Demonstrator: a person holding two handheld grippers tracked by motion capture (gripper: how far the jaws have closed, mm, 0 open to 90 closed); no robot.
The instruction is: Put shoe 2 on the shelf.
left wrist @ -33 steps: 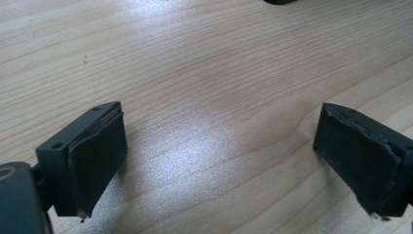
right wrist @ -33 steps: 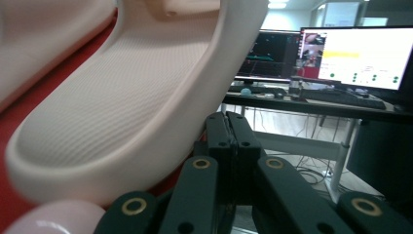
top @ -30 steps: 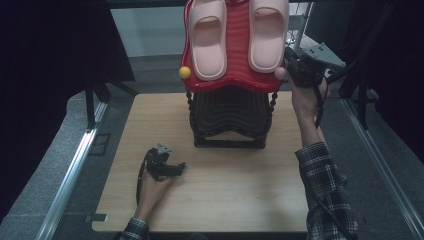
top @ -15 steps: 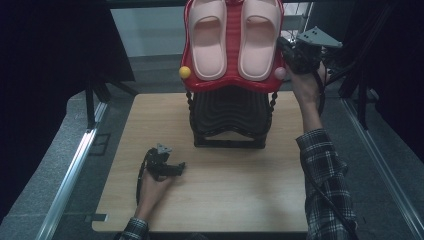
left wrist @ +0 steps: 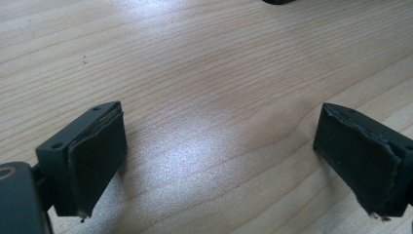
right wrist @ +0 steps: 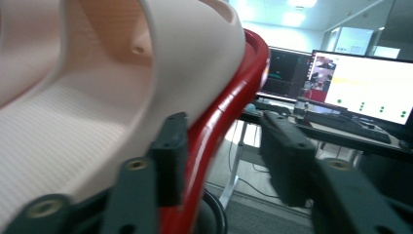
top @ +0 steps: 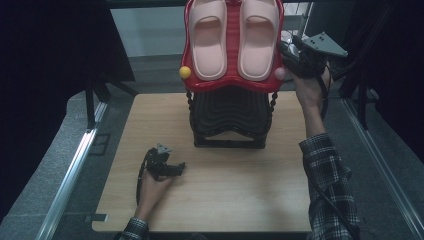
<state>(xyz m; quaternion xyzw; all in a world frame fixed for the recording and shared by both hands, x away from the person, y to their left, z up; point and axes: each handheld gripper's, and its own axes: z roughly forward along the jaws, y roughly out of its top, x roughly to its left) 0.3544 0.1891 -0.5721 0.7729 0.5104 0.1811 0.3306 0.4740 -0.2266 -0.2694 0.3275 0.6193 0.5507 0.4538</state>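
Since the earlier frames my right claw point(top: 286, 52) has risen to the red rack's point(top: 231, 82) right rim, and its jaws have just been opening: they now stand partly apart, astride the rim beside the right slipper point(top: 258, 37), with the red edge point(right wrist: 229, 112) between them but no pad visibly pressing, so nothing is held. Nearest me, my left claw point(top: 172, 169) lies low on the bench point(top: 240, 200), wide open and empty, bare wood between its pads point(left wrist: 97, 156). Farther off, the two pink slippers sit side by side on the tilted red rack, above a black ribbed stand point(top: 229, 117); the left slipper point(top: 209, 42) is untouched. To do this step well, I judge the right claw should shift off the rim onto the slipper's edge alone, close squarely, then lift clear. The slipper's point(right wrist: 97, 87) toe end is cut off, the inner pad's contact is blurred, and the rack's rear is hidden.
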